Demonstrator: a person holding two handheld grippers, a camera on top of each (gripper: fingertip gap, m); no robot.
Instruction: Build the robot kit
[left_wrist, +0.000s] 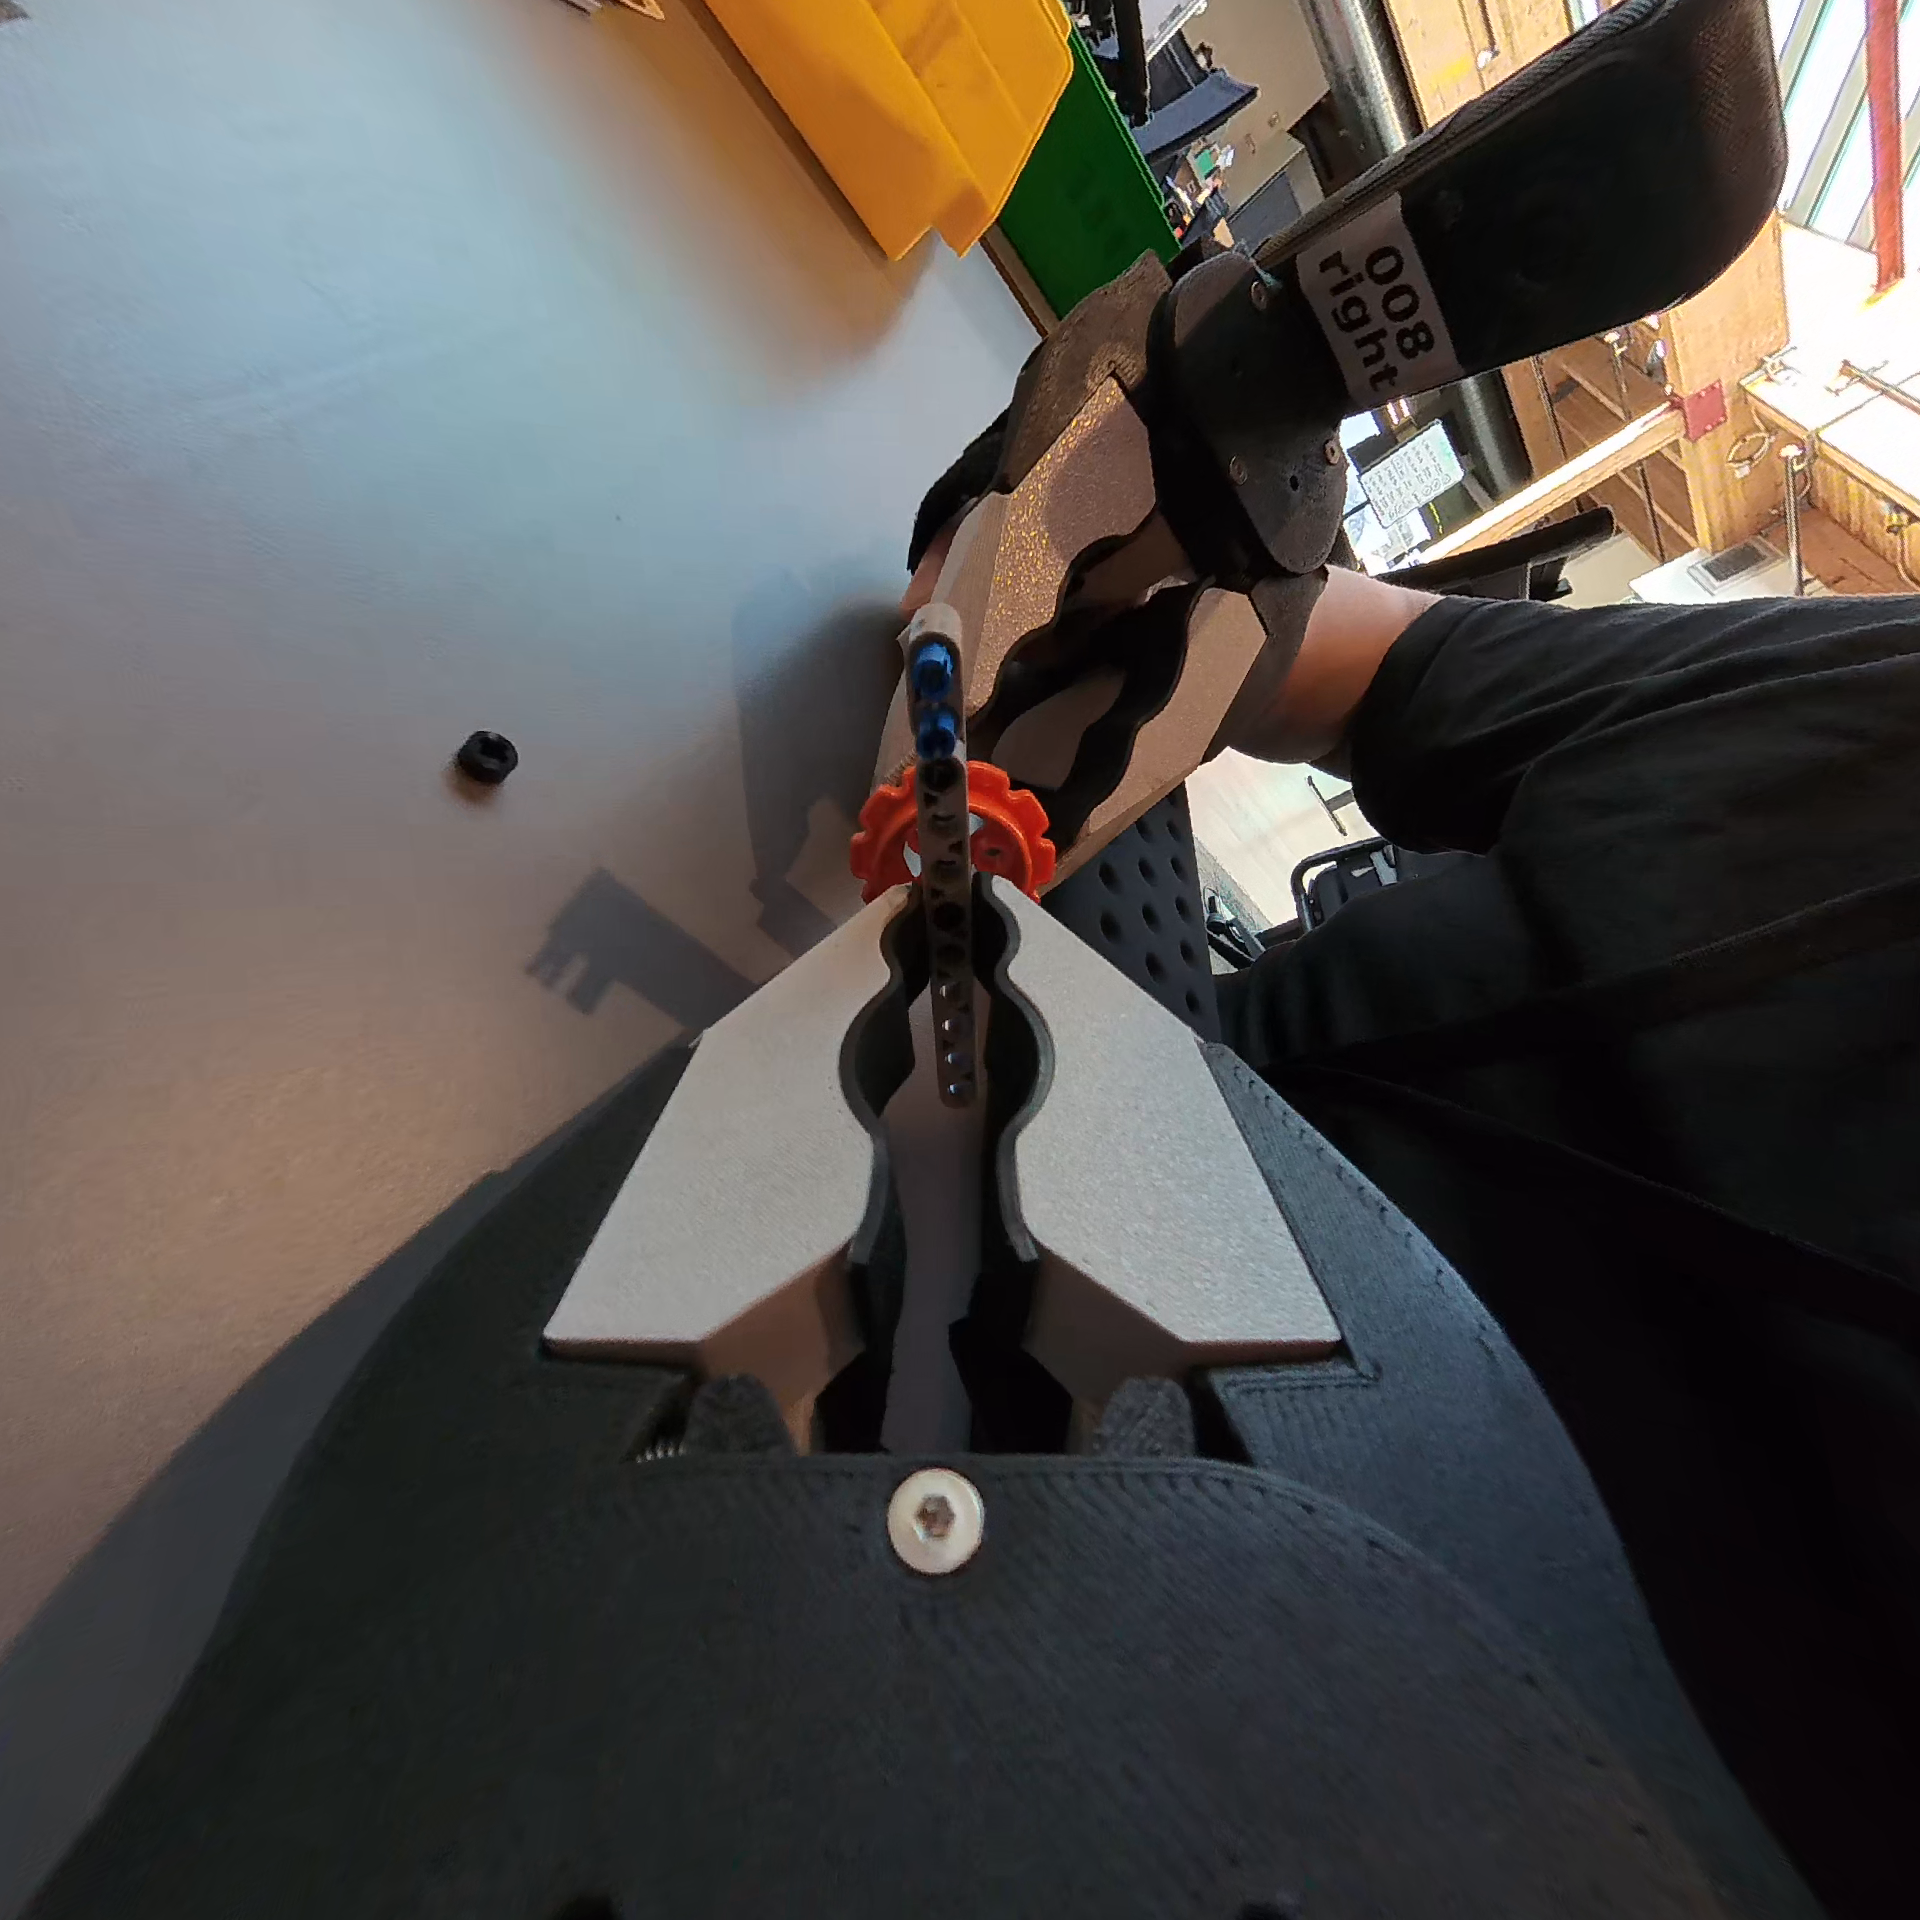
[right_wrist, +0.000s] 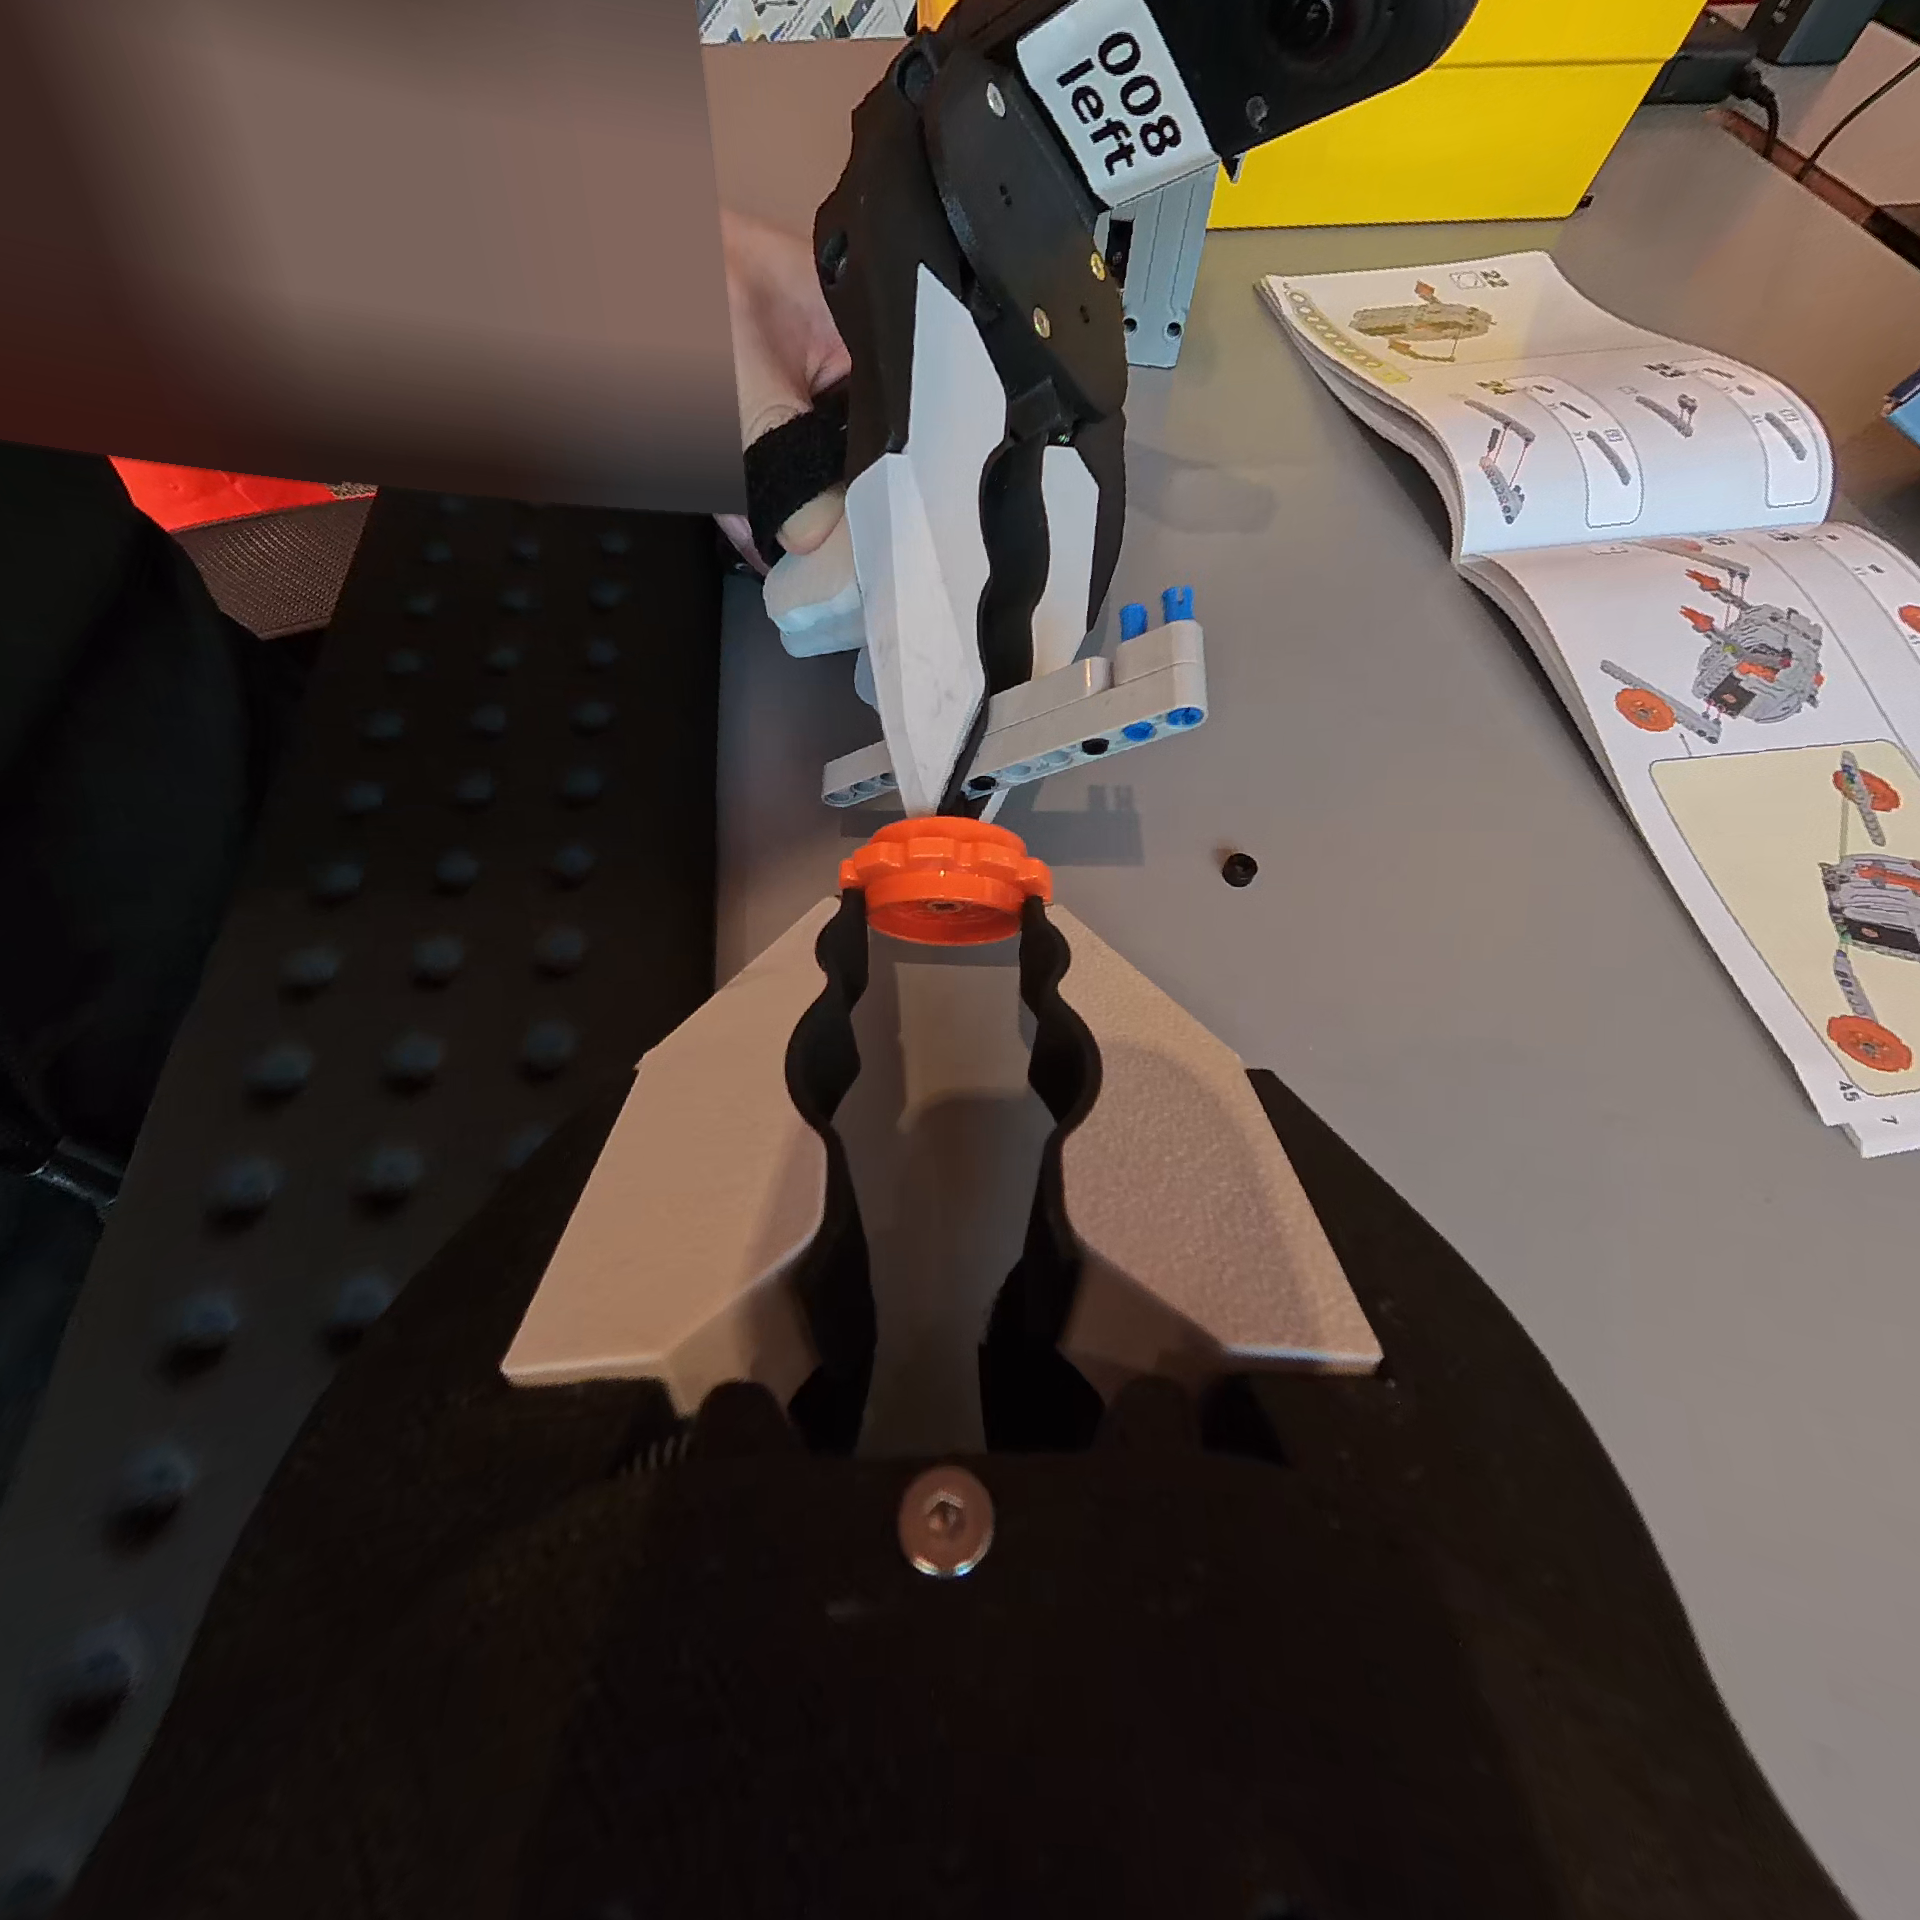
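My left gripper (left_wrist: 948, 902) is shut on a grey holed beam (left_wrist: 951, 997), seen edge-on, with blue pins (left_wrist: 932, 696) at its far end. In the right wrist view the left gripper (right_wrist: 940, 792) comes down from above and holds that beam (right_wrist: 1060, 743) level, just above the grey table (right_wrist: 1403, 1091); the blue pins (right_wrist: 1155, 613) stick up. My right gripper (right_wrist: 943, 916) is shut on an orange toothed wheel (right_wrist: 943, 891) and holds it flat, right against the beam's side. The wheel also shows in the left wrist view (left_wrist: 883, 842), behind the beam.
A small black piece (right_wrist: 1238, 869) lies on the table to the right, and also shows in the left wrist view (left_wrist: 486, 755). An open instruction booklet (right_wrist: 1662, 499) lies far right. A yellow bin (right_wrist: 1455, 135) and a green bin (left_wrist: 1091, 197) stand at the back. A black perforated chair (right_wrist: 468, 831) is at left. My two grippers' fingertips are within a few centimetres of each other. From the right gripper's tips to the small black piece (right_wrist: 1238, 869) is close to 7 centimeters. It turns up in the left wrist view (left_wrist: 451, 772) as well.
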